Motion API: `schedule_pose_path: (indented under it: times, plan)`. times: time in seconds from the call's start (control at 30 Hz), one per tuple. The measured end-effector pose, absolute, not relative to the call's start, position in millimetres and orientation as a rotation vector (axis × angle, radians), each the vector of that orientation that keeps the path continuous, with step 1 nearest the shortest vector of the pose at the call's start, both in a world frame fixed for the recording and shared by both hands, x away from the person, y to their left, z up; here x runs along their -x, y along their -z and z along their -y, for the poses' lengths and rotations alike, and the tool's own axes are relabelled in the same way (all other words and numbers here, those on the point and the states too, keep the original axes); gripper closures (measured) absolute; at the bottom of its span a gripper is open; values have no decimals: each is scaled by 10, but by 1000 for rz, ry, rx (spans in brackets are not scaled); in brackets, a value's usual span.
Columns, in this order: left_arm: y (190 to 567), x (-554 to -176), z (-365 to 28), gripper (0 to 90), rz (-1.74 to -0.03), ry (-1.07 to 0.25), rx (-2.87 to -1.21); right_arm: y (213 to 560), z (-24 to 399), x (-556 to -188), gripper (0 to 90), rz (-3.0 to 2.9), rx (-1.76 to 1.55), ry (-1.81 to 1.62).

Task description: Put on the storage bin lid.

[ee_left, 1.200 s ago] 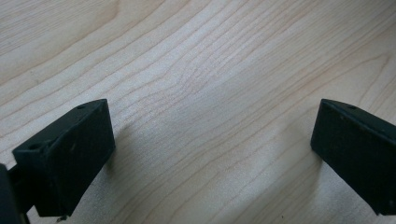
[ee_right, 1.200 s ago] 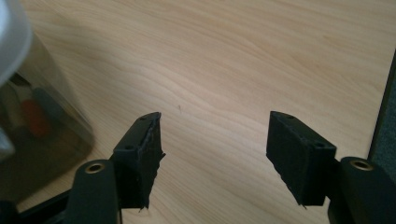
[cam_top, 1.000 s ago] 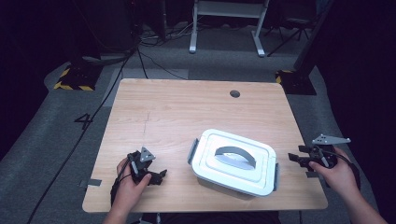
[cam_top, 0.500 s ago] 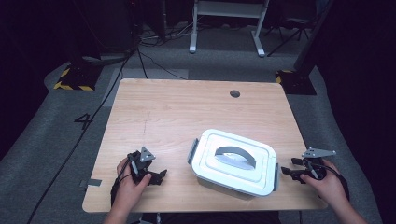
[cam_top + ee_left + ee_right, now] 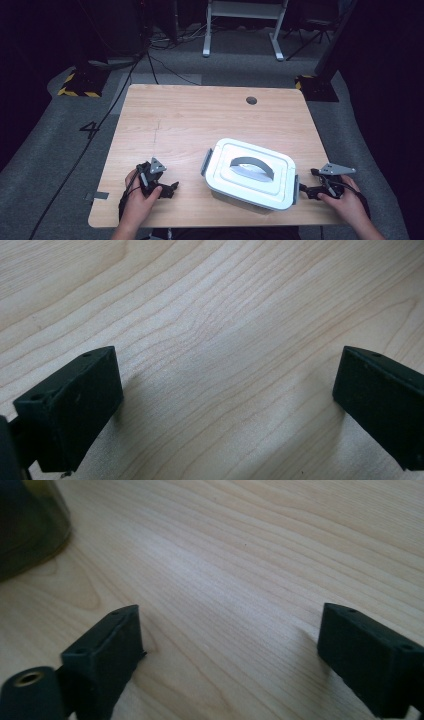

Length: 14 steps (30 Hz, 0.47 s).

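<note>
Since the earlier frames, the right gripper [image 5: 311, 190] has come down from a raised position off the desk's right edge and now sits low at the front right corner, just beside the right-hand latch [image 5: 295, 182] of the white box [image 5: 248, 172]. Left gripper [image 5: 167, 189] is unchanged, resting on the desk [image 5: 190, 115] to the left of the box, apart from it.

Jaw state: both gripper views show the two jaws set wide with bare wood between them; neither holds anything. In the right gripper view a dark rounded shape [image 5: 27, 525] sits at the upper left, probably the box's corner, though this is not certain.

Position of work item: the box sits at front centre-right, turned slightly askew, lid on with its grey handle [image 5: 251, 166] lying flat. A second grey latch [image 5: 206, 161] is on the left end.

Risks noted:
- The box lies close to the front edge. A push from the right gripper against the latch, with no hold from the left, could slide or turn it towards that edge.
- The right gripper is aimed at the desk rather than the latch, so closing now would likely catch nothing.
- The lid could lift unevenly if one latch is released alone.
</note>
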<state>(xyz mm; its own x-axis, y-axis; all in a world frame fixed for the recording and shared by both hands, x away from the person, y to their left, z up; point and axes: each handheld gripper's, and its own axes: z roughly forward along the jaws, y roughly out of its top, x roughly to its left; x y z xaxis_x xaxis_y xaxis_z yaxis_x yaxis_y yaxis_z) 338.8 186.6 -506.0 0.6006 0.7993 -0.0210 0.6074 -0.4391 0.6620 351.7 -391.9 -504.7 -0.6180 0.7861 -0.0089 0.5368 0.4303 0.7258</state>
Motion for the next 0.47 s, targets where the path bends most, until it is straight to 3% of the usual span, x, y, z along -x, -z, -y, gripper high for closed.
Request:
schedule_pose_path:
  times: [0.47]
  plan:
    - [5060,-3387,-1866,2,-1106,-393,-2194,5051,3876,-3513,61,-2330,-1157,-986]
